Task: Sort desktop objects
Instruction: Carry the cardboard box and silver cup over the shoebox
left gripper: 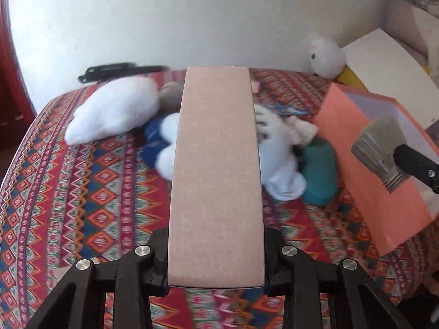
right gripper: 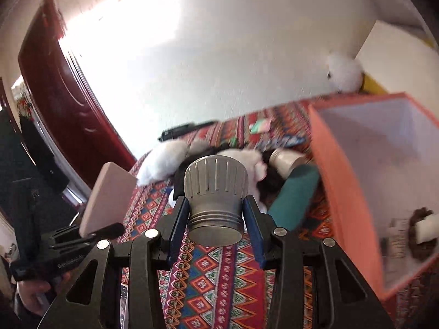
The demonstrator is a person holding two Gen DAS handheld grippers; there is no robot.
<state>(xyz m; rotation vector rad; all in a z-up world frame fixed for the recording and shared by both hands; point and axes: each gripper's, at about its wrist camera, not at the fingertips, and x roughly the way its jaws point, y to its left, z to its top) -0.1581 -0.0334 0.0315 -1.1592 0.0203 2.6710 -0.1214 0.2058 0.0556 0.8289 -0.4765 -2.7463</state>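
The left gripper (left gripper: 216, 246) is clenched on a flat pink slab (left gripper: 215, 181); its long axis runs straight ahead along the fingers, over the toy pile (left gripper: 170, 137) on the patterned surface (left gripper: 82, 192). The right gripper (right gripper: 216, 235) grasps a ribbed metal cap (right gripper: 215, 192), blue fingers (right gripper: 253, 233) pressing its threaded neck, wide end pointing forward. The open orange box (right gripper: 337, 181) stands to the right of both grippers. The right gripper is nearer: in the left view the cap (left gripper: 380, 150) already hangs against the box wall (left gripper: 370, 192). Judged next move: cap goes in first. Only the right view shows the box interior, holding a brown-and-white item (right gripper: 422, 233). Only the left view shows the slab's full length.
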